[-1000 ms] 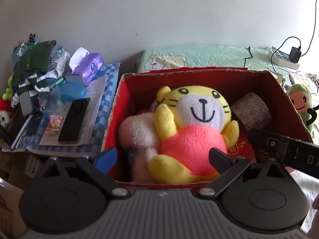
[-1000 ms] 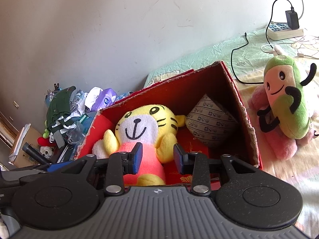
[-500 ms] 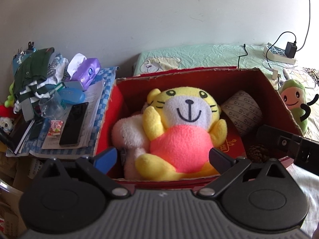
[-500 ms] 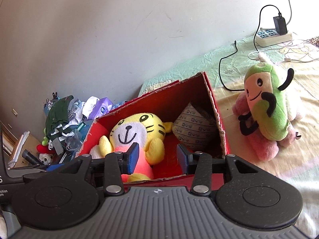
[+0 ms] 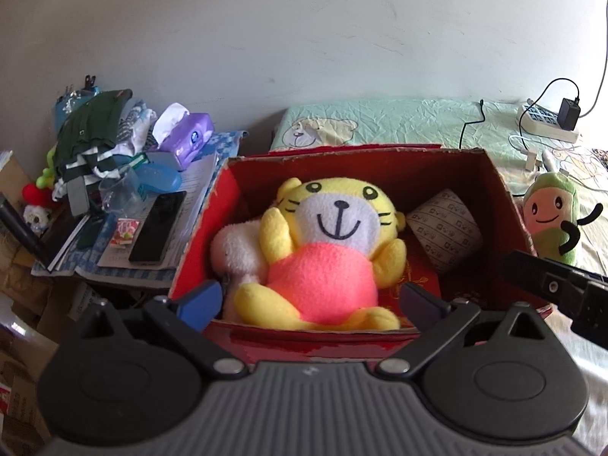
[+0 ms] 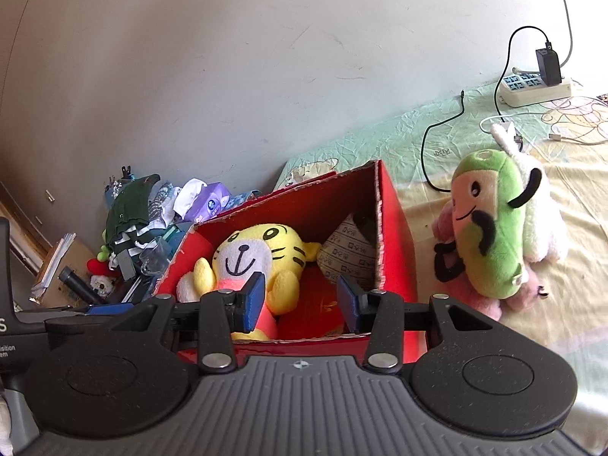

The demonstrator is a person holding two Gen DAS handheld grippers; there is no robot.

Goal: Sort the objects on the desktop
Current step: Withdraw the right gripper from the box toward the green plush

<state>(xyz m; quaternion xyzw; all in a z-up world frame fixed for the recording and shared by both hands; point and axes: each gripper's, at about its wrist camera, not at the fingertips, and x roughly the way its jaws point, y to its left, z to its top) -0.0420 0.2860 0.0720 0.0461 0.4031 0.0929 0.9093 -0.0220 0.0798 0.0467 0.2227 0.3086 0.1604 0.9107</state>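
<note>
In the left wrist view the left gripper (image 5: 309, 300) has its jaws wide open and empty; straight ahead of them the red cardboard box (image 5: 505, 205) holds a yellow tiger plush (image 5: 330, 250), a pale plush (image 5: 237, 250) and a patterned cone (image 5: 446, 233). In the right wrist view the right gripper (image 6: 300, 300) is open too, holding nothing. The green plush (image 6: 494, 228) lies on the bed, right of the jaws, outside the box; it looks soft and light, best pinched at its middle.

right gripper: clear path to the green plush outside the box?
Probably yes. The right gripper is open and empty, and the green plush lies on the bedsheet beside the red box, nothing covering it.
</note>
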